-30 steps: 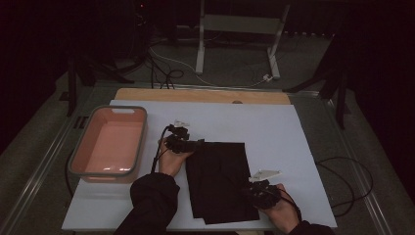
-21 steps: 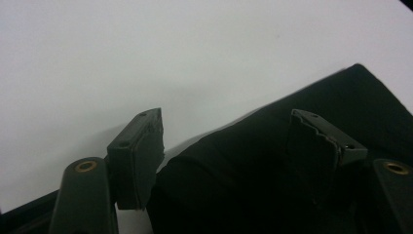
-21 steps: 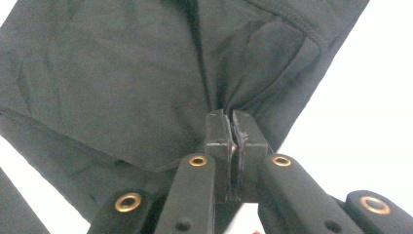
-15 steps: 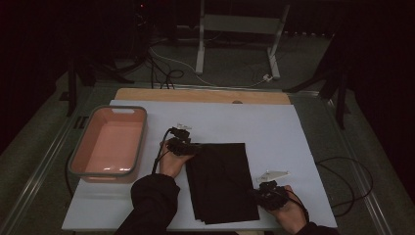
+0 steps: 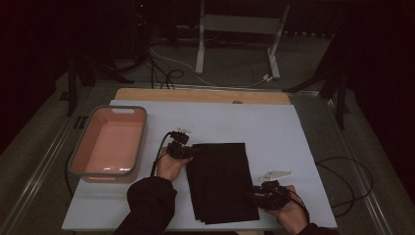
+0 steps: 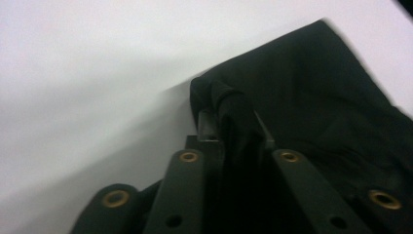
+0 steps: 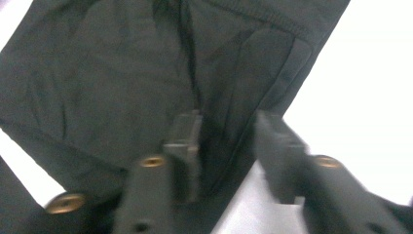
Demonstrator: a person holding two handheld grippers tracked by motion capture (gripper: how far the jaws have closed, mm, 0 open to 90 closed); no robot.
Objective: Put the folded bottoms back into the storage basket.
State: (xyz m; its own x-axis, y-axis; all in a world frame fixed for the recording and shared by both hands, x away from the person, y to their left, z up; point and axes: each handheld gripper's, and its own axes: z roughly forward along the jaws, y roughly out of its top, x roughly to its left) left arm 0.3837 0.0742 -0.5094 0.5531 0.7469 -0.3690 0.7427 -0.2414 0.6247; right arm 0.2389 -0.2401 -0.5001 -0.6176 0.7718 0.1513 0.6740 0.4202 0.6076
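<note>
High view: the left claw (image 5: 188, 152) is pinching a corner of the flat black cloth (image 5: 221, 180), its jaws having just closed. The right claw (image 5: 254, 196) is opening, spread around the cloth's edge.

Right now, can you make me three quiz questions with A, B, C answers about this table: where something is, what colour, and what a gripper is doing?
1. Where is the tub?
A. left of the cloth
B. on the cloth
C. right of the cloth
2. What colour is the cloth?
A. red
B. black
C. yellow
3. What is the left gripper doing?
A. hanging open
B. pinching the cloth
C. holding the tub

A: the tub stands toward the table's left edge.
B: the cloth is black.
B: a fold of cloth is clamped between its jaws.
</note>
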